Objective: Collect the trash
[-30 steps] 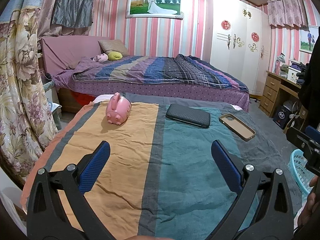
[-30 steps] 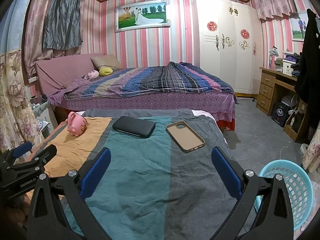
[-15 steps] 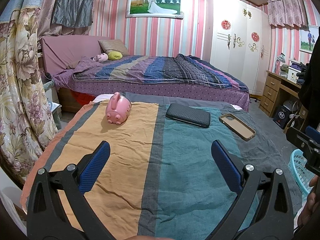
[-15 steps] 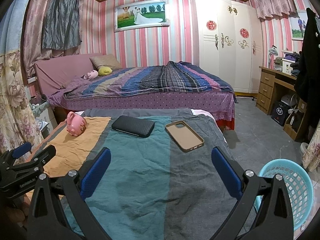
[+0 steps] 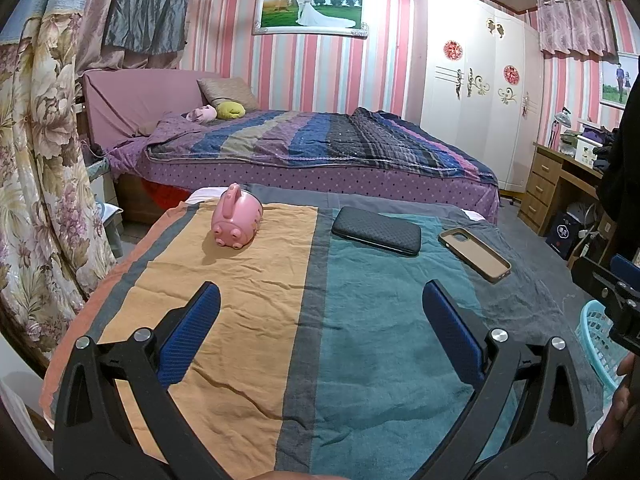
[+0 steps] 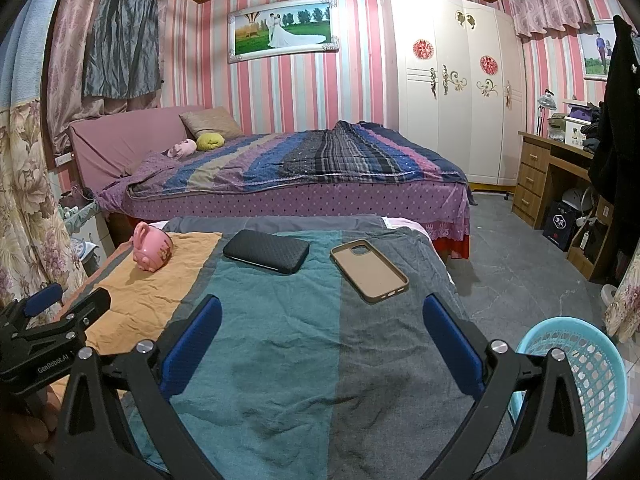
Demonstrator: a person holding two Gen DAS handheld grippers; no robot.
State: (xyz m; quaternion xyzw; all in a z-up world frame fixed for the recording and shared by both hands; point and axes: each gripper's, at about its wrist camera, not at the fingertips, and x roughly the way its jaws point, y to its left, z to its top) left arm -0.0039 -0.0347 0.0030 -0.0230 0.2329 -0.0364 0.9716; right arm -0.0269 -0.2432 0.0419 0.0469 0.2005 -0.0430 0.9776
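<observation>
both grippers hover over the near end of a cloth-covered table: the left gripper [image 5: 320, 300] with its blue fingers [image 5: 192, 336] spread wide and holding nothing, the right gripper [image 6: 322, 312] likewise spread and empty. behind the table stands a bed [image 6: 304, 164] with a striped quilt, and a white wardrobe [image 6: 452, 80] fills the far right corner. the striped cloth [image 5: 248, 320] on the table runs orange, grey, teal and dark grey from left to right. a light blue basket [image 6: 580, 368] sits on the floor just beside the table's right edge, near the right gripper. on the cloth's far end lie three things, apart from each other: a black case [image 5: 376, 231] on the teal band, a brown phone cover [image 6: 369, 270] lying open side up to its right, and a pink piggy bank [image 5: 237, 222] tipped on the orange band at the left.
</observation>
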